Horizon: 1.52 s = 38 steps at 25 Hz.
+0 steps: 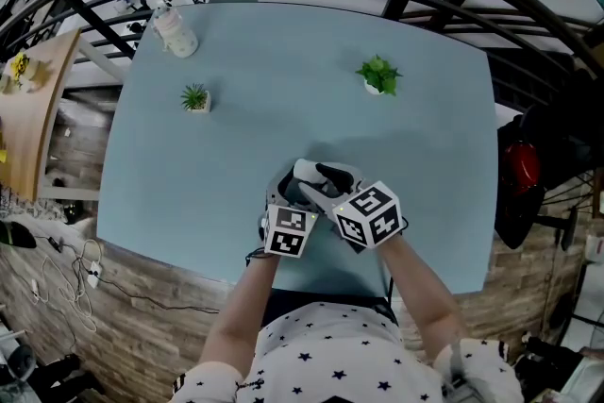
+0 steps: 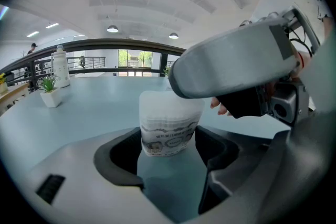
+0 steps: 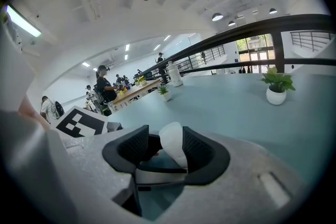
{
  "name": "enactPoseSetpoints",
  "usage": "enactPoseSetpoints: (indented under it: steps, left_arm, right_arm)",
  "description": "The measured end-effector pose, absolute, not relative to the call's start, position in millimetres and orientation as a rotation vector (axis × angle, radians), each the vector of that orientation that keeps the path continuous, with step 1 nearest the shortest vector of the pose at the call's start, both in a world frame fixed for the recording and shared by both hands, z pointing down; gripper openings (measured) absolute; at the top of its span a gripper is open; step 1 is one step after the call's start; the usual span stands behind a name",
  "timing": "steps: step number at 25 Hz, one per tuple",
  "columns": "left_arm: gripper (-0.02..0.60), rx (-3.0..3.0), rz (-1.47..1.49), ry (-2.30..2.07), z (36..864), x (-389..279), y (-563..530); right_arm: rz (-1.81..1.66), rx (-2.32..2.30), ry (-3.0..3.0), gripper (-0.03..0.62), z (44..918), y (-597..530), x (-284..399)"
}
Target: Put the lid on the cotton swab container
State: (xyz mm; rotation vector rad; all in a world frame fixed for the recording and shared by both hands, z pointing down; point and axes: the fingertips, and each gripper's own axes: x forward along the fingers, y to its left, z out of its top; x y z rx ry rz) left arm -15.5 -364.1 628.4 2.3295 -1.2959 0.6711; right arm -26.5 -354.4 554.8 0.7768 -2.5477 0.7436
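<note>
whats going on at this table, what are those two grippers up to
A person at the light blue table works a gripper in each hand. The left gripper is closed on the cotton swab container, which stands upright. The right gripper reaches in just above it with a white piece, apparently the lid, between its jaws, against one pad and clear of the other. Whether the lid is seated can't be told.

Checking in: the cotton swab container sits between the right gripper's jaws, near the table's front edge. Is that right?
No: the cotton swab container is between the left gripper's jaws, as the left gripper view shows; the right gripper has only the white lid between its jaws. It is indeed near the table's front edge.
</note>
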Motion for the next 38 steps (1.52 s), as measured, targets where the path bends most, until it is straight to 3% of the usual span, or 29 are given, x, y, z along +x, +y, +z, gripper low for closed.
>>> enactPoseSetpoints:
  steps: [26, 34, 38]
  left_arm:
    - [0.319, 2.313, 0.519, -1.306, 589.3, -41.8, -310.7]
    - [0.144, 2.276, 0.395, -1.386, 561.3, -70.1, -257.6]
    - [0.07, 2.287, 0.343, -1.404, 543.1, -83.4, -221.1]
  right_arm:
    - [0.568, 1.046, -2.522, 0.204, 523.8, -313.5, 3.9]
    - [0.567, 1.116, -2.536, 0.192, 503.4, -259.8, 2.7]
    - [0.527, 1.167, -2.52, 0.133, 496.0, -226.8, -0.8]
